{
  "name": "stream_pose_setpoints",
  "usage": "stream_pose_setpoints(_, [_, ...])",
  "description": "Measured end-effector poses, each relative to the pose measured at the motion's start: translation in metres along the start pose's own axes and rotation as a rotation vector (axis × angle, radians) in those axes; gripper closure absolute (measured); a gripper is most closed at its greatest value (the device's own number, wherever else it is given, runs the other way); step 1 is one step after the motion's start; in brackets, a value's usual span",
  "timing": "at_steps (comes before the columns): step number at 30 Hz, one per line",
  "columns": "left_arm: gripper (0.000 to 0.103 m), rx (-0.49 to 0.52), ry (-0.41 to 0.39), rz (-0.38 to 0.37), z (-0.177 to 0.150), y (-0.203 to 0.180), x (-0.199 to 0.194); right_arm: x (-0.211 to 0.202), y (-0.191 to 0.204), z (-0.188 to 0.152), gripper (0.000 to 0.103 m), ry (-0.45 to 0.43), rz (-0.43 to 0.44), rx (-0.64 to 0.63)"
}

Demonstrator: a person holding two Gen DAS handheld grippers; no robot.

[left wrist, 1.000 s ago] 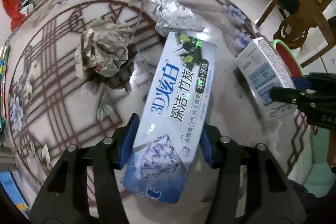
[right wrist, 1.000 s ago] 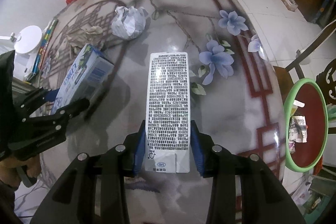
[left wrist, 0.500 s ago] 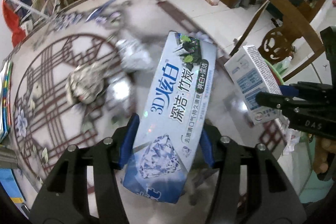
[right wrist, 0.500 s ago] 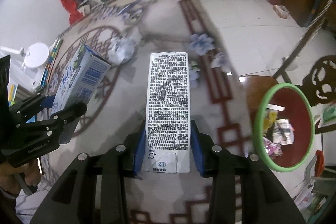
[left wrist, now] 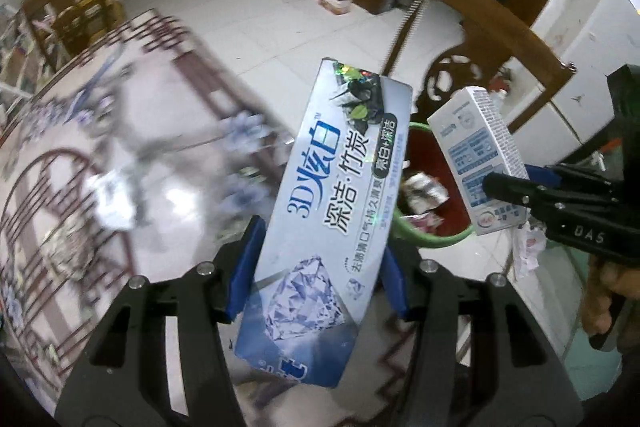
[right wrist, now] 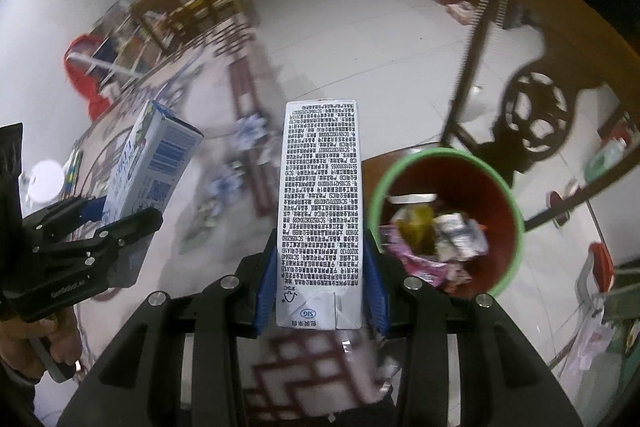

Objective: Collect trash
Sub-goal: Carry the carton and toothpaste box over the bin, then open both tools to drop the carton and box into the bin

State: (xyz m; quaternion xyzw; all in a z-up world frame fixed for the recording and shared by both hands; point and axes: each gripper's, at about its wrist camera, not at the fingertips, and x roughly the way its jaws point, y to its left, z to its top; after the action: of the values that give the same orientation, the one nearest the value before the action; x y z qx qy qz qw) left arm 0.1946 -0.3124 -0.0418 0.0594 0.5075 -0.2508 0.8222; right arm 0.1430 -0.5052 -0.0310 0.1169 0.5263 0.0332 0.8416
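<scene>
My left gripper point(left wrist: 320, 275) is shut on a blue toothpaste box point(left wrist: 332, 211) and holds it in the air above the table edge. My right gripper point(right wrist: 320, 287) is shut on a white milk carton point(right wrist: 320, 203) with black print, also held up. Both point toward a red bin with a green rim point(right wrist: 516, 211), which stands beside the table and holds several wrappers. In the left wrist view the bin point(left wrist: 436, 183) shows between the box and the carton point(left wrist: 476, 155). In the right wrist view the toothpaste box point(right wrist: 148, 171) is at the left.
The round patterned table point(left wrist: 80, 155) lies to the left, with crumpled paper point(left wrist: 112, 203) blurred on it. A carved wooden chair point(right wrist: 536, 99) stands just behind the bin. Tiled floor, shelves and furniture lie beyond.
Both grippers have lifted off the table with their boxes and swung right, toward the bin. The crumpled papers on the table have dropped away to the left.
</scene>
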Motion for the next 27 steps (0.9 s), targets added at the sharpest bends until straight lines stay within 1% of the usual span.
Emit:
stream_pose_setpoints(8, [0.051, 0.028, 0.012, -0.09, 0.027, -0.068, 0.024, -0.019, -0.071, 0.0, 0.066, -0.024, -0.035, 0.085])
stream_pose_setpoints(14, [0.051, 0.039, 0.035, -0.125, 0.041, -0.106, 0.045, -0.024, -0.108, 0.0, 0.066, -0.025, -0.037, 0.123])
stream_pose_setpoints(21, [0.051, 0.043, 0.053, -0.128, 0.054, -0.136, 0.068, -0.022, -0.142, 0.005, 0.066, -0.021, -0.026, 0.147])
stream_pose_setpoints(27, [0.053, 0.055, 0.059, -0.099, 0.059, -0.152, 0.081, -0.017, -0.159, 0.013, 0.066, -0.016, -0.019, 0.134])
